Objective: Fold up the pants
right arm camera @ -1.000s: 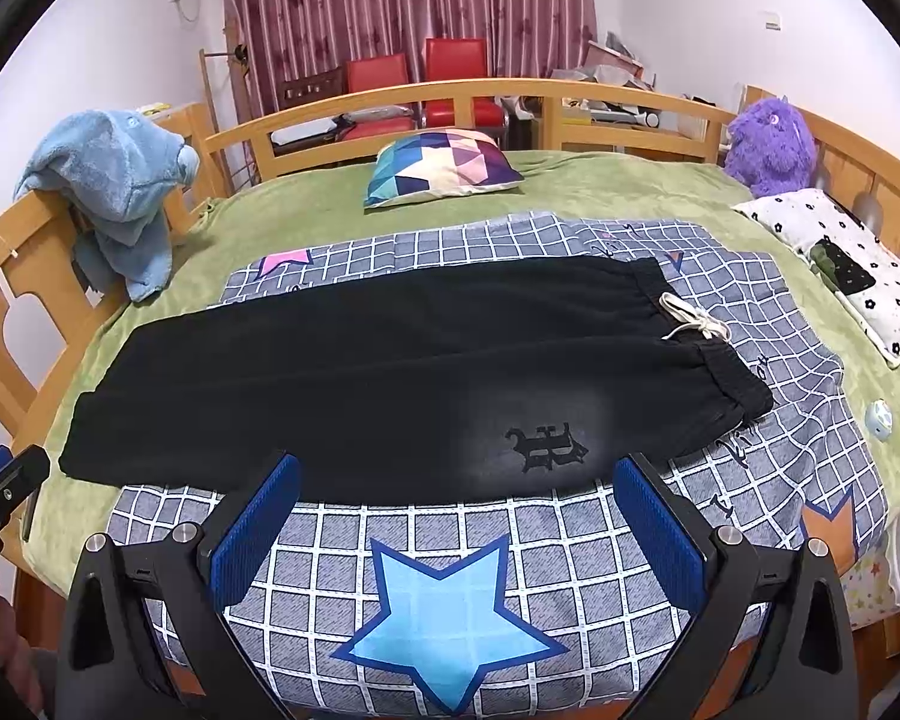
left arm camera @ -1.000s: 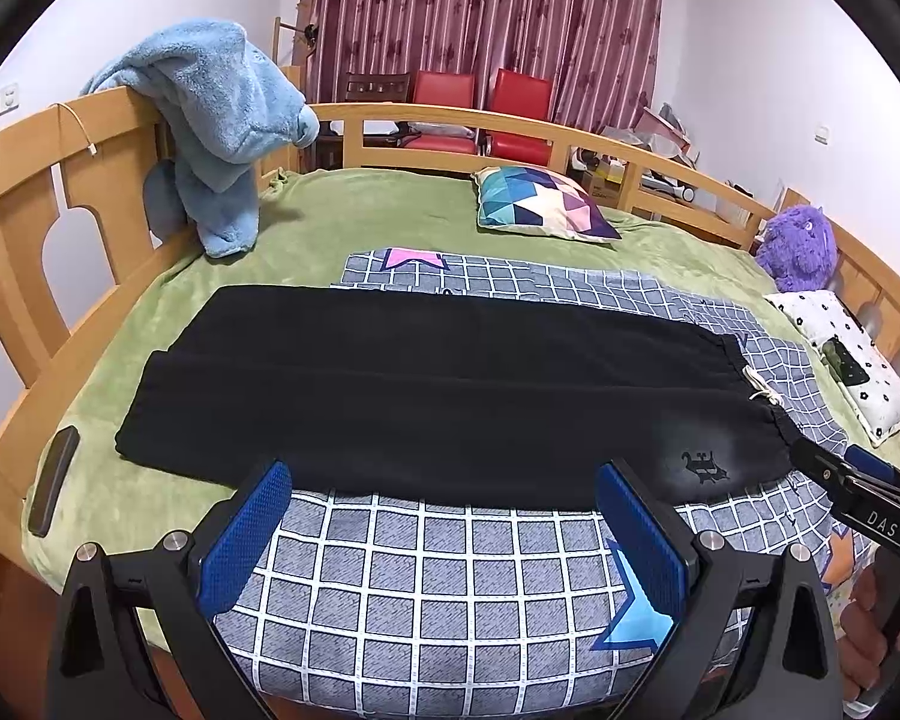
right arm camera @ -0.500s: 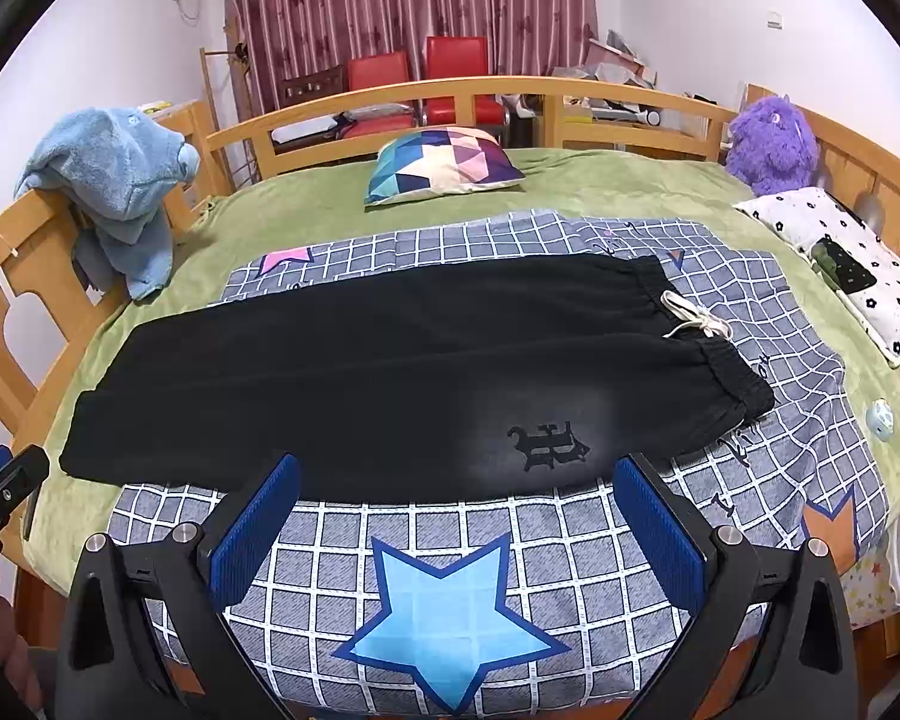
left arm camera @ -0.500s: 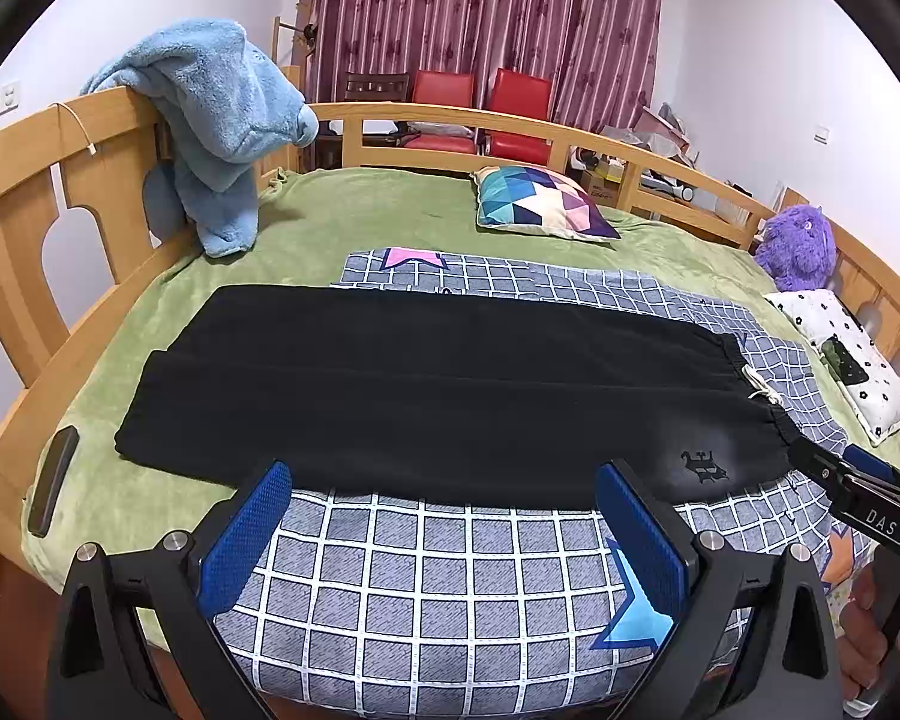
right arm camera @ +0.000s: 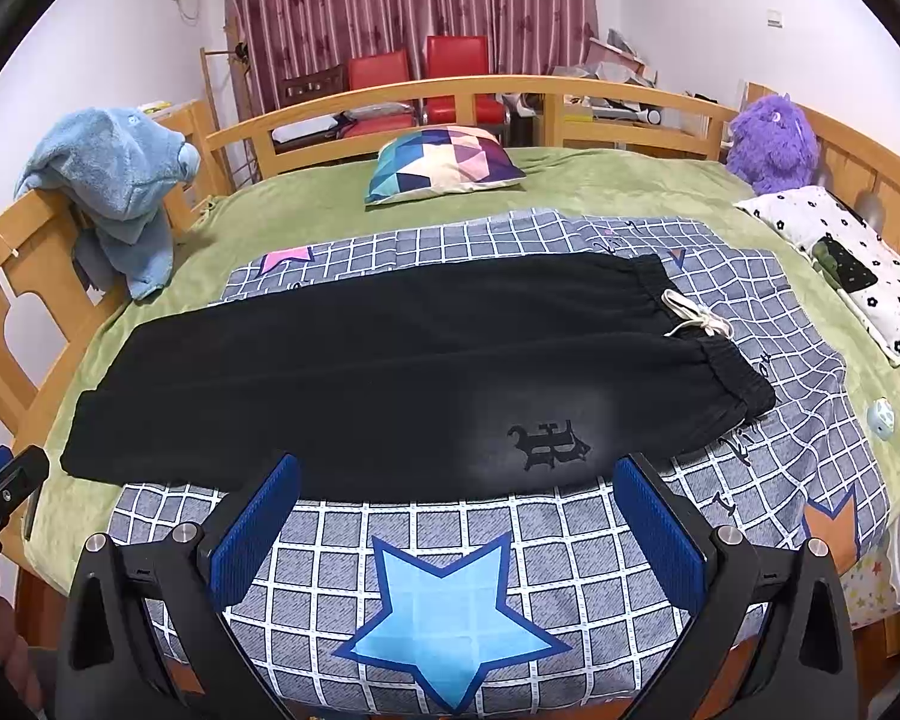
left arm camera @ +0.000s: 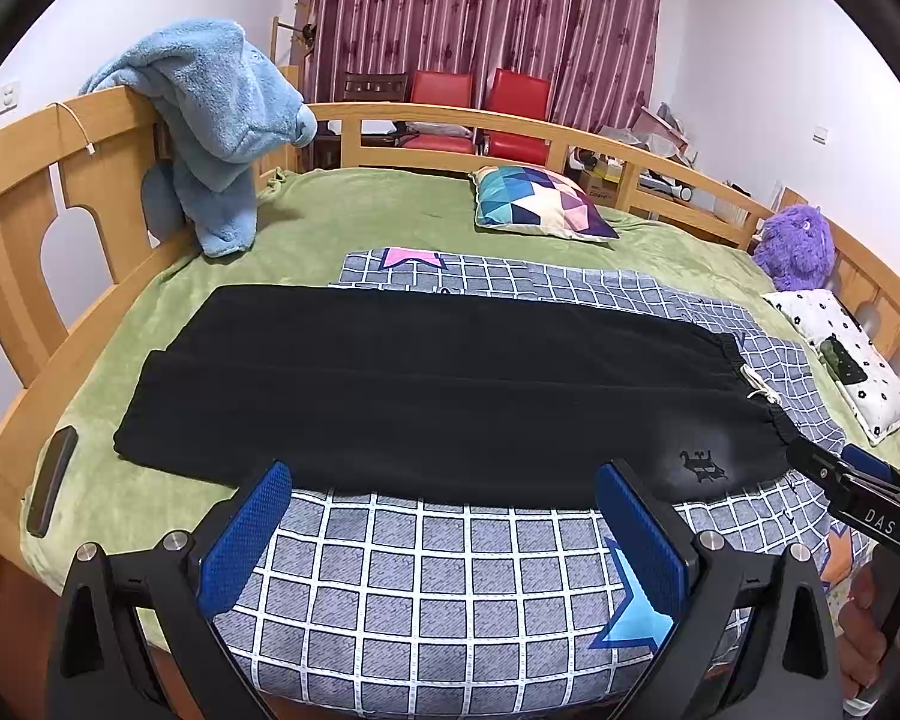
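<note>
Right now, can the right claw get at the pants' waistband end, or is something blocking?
Probably yes. The right claw is open and empty over the checked blanket, and the black pants lie flat ahead with the waistband uncovered to its right. Nothing lies between.

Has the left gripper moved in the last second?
No. The left gripper sits at the same spot against the black pants.

Black pants (left arm camera: 438, 396) lie flat lengthwise, waistband right, across the bed.
</note>
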The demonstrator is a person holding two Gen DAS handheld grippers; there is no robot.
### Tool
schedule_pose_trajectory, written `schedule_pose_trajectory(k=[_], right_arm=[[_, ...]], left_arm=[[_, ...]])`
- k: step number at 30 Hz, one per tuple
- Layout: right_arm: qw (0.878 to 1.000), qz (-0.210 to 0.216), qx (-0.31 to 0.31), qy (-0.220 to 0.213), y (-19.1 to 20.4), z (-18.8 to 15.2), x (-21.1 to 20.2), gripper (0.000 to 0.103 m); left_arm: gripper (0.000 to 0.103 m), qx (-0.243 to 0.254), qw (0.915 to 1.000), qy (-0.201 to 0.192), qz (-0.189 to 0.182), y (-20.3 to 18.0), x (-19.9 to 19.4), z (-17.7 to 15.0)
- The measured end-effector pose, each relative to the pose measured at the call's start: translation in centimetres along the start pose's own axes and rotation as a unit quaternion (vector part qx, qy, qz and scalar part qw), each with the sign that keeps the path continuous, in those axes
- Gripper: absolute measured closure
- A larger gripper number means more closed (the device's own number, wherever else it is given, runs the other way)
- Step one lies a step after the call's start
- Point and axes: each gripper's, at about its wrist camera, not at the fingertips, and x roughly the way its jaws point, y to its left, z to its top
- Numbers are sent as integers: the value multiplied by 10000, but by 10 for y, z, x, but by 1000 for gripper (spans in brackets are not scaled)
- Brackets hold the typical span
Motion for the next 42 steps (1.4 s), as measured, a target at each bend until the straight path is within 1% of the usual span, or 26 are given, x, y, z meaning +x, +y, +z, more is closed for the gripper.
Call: schedule_pose_trajectory(k=[17, 25, 32, 34, 35, 36, 37, 39, 40, 42], right_arm=[[9999, 77, 51, 60, 0, -3, 0, 1], [9999, 102, 26, 0, 1, 0, 0, 1], [9991, 304, 99, -260, 2, 2, -5, 1], [9984, 411, 171, -361, 1, 4, -6, 1], [9974, 540, 167, -457, 0, 6, -7, 1], [9962, 652, 136, -569, -2, 9, -8, 1], [9956, 663, 112, -656, -3, 12, -10, 1], [9951, 471, 74, -861, -10, 22, -11, 1], [9946, 423, 58, -944, -14, 27, -12, 1], [9937, 291, 62, -1079, -30, 38, -8, 1]], left_arm=[[1, 47, 10000, 10, -20, -6, 0, -1], [1, 36, 9998, -1, -186, -6, 5, 1], [1, -16, 9988, 12, -479, -11, 16, 4], [1, -78, 9976, 21, -685, -9, 22, 8], [2, -159, 9965, 32, -822, -5, 27, 13], [3, -213, 9961, 24, -857, -2, 30, 17], [6, -219, 9967, -61, -785, 4, 33, 24], [6, -196, 9978, -218, -587, 15, 36, 35], [6, -190, 9983, -263, -491, 22, 38, 40], [6, -238, 9985, -250, -413, 40, 46, 46]])
